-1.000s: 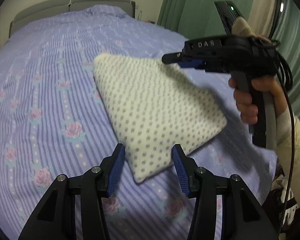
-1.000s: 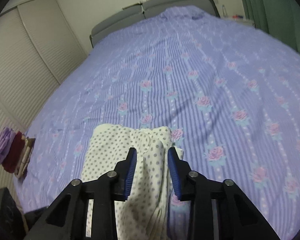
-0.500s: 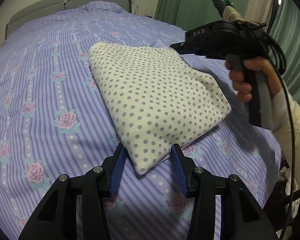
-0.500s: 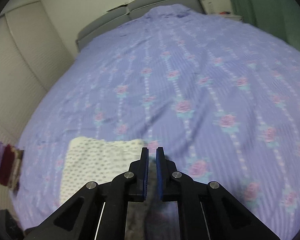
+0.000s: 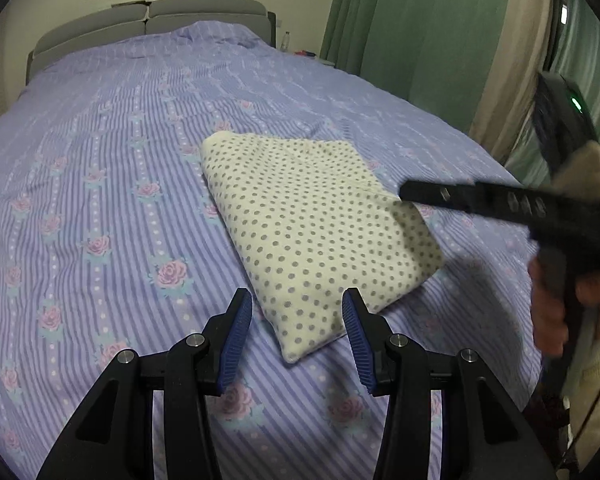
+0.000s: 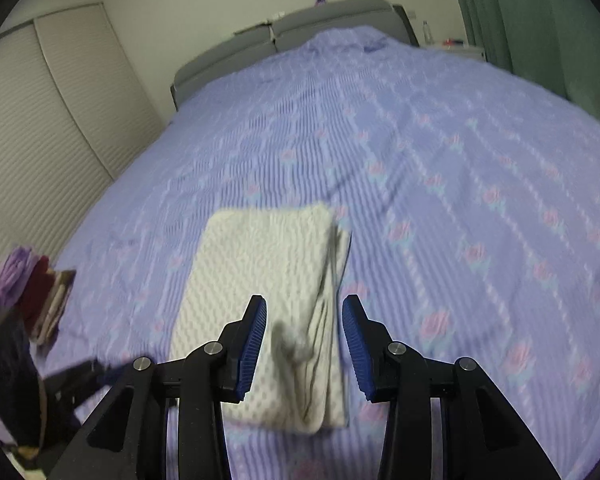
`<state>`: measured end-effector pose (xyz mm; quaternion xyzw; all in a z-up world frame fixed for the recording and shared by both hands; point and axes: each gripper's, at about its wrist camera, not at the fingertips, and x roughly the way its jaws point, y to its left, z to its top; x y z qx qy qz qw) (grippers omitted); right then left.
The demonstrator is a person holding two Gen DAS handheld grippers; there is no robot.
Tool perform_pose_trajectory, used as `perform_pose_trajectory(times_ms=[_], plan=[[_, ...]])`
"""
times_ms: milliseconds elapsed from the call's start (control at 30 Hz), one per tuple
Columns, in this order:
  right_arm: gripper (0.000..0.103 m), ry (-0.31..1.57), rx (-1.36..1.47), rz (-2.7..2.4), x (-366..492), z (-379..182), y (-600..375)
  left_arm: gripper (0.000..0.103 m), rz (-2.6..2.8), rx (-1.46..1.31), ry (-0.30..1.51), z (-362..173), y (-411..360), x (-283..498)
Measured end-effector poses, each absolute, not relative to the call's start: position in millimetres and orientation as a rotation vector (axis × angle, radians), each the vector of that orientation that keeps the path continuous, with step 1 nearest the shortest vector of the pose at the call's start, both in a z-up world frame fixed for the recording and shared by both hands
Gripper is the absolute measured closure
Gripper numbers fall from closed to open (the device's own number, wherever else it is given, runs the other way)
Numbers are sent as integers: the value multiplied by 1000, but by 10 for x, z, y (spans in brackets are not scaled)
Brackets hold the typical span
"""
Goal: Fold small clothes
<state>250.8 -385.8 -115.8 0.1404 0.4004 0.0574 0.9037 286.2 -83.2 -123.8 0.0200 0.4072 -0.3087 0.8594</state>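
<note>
A cream garment with grey dots (image 5: 312, 224) lies folded into a rectangle on the purple striped bedspread (image 5: 112, 184). My left gripper (image 5: 298, 328) is open and empty, its jaws either side of the garment's near corner, just above it. My right gripper (image 6: 304, 340) is open and empty above the garment's (image 6: 260, 280) layered edge. It also shows in the left wrist view (image 5: 500, 200), held at the garment's right side and blurred.
The grey headboard (image 5: 152, 20) stands at the far end. Green curtains (image 5: 420, 32) hang to the right. White closet doors (image 6: 40, 120) are on the left, with a stack of folded clothes (image 6: 32, 296) below them.
My right gripper, shut half a second ago, has opened and pulled back from the garment. The garment has settled flat. My left gripper stayed open at the near corner.
</note>
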Motion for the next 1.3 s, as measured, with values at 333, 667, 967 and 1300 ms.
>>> perform_pose_trajectory(times_ms=[333, 667, 967, 1300], plan=[[42, 860, 430, 23, 2075, -1604, -3860, 57, -634, 48, 835, -1171, -658, 2745], [31, 838, 734, 138, 2004, -1878, -4019, 56, -612, 23, 823, -1092, -515, 2755], [21, 797, 807, 124, 1903, -2008, -3844, 56, -594, 20, 819, -1048, -444, 2793], [44, 734, 865, -8, 2087, -1917, -3918, 56, -602, 62, 816, -1025, -478, 2900]])
